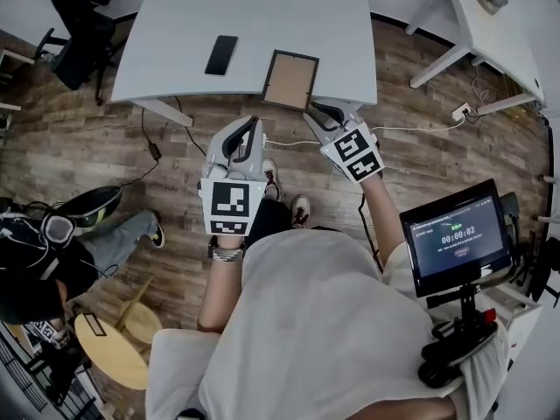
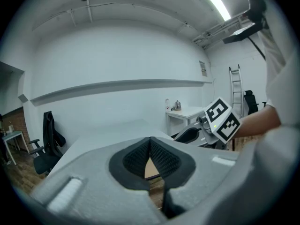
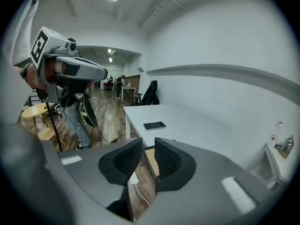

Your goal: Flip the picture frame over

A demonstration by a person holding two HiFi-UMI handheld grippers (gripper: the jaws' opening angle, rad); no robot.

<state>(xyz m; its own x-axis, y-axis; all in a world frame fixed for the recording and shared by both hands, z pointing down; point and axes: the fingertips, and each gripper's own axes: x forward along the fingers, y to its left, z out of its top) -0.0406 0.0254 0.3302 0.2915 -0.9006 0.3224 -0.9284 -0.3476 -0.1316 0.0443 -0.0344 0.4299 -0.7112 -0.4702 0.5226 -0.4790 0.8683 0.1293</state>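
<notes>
while the picture frame (image 1: 290, 80) lies just ahead, right gripper (image 3: 147, 143) gapes empty, left gripper (image 2: 150, 140) is clenched.

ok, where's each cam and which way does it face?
Head view: on the head, steeply down at the table; left gripper, right gripper, forearms, torso show.
Left gripper view: on left gripper, facing the wall; right gripper at right.
Right gripper view: on right gripper, along the table toward the phone; left gripper upper left.
Shared: the picture frame.
</notes>
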